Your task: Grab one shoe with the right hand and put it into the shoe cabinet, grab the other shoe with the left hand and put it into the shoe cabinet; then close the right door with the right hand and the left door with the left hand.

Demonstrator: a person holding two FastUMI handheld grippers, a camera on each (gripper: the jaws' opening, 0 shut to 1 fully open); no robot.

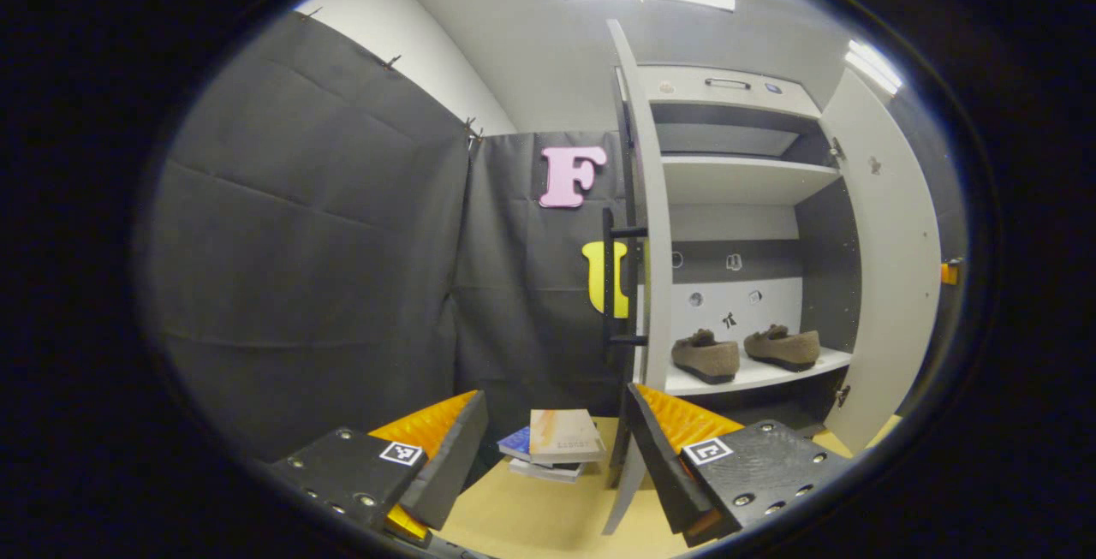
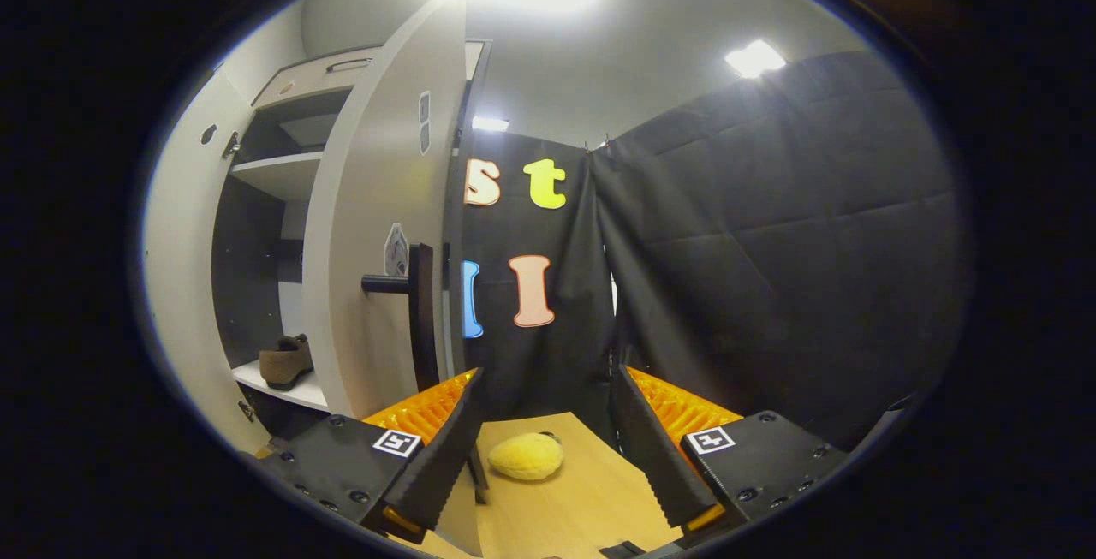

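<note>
Two brown shoes [image 1: 705, 355] [image 1: 783, 347] stand side by side on a lower shelf [image 1: 753, 375] of the white shoe cabinet [image 1: 736, 174]. Both doors stand open. The left door [image 1: 648, 225], edge-on in the left gripper view, carries a black handle [image 1: 610, 276]. My left gripper [image 1: 548, 448] is open and empty, below and left of that handle. In the right gripper view, one brown shoe [image 2: 287, 362] shows inside, past the right door [image 2: 377, 234]. My right gripper [image 2: 544, 439] is open, just right of that door's black handle [image 2: 418, 311].
A small stack of books [image 1: 556, 443] lies on the wooden tabletop [image 1: 548, 508] ahead of the left gripper. A yellow plush ball [image 2: 526, 456] rests on the tabletop [image 2: 582, 499] between the right gripper's fingers, farther off. Black cloth walls close both sides.
</note>
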